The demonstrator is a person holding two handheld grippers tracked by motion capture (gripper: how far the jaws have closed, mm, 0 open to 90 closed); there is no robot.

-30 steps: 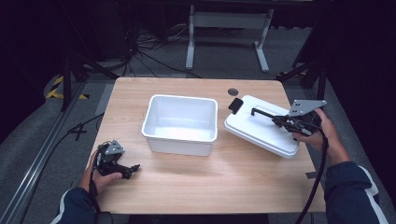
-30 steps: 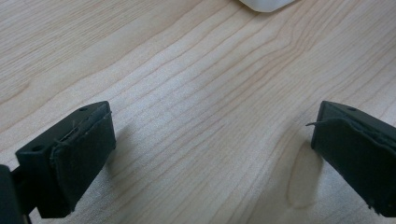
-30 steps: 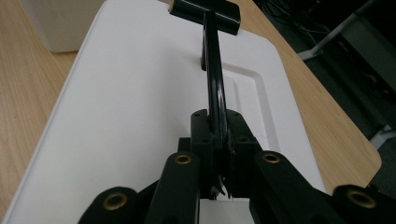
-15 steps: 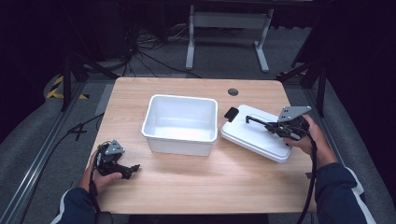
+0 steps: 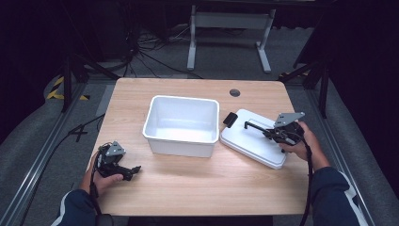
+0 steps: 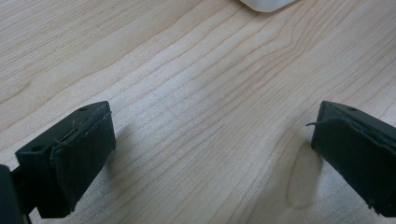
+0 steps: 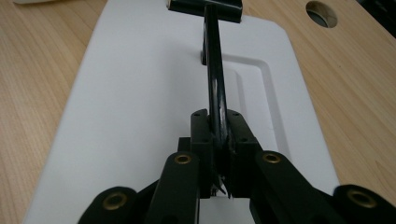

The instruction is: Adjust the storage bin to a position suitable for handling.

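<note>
Lowered since a second ago, the white lid [image 5: 256,143] now lies flat on the bench [image 5: 197,188], where earlier it was held tilted and higher up at the right of the white tub [image 5: 182,125]. Its near-left edge sits just beside the tub's right wall; whether the two touch cannot be told. The right tongs [image 5: 268,132] have come down with it and are clenched on the lid's thin black handle [image 7: 215,79], which stands up from a shallow recess in the lid's top and runs away toward a black latch [image 5: 229,119] at the lid's end nearest the tub. In the right gripper view the jaws press together on that handle, with the lid [image 7: 140,107] spreading out beneath them.

Left of the tub and nearer the person, the left tongs [image 5: 134,168] rest low on the bench, unchanged from before. They are released: in the left gripper view the jaws stand wide apart over bare wood [image 6: 205,116], grasping nothing, and a white corner of the tub [image 6: 266,4] shows at the top edge.

A round hole [image 5: 235,92] in the bench lies beyond the tub's far-right corner.
</note>
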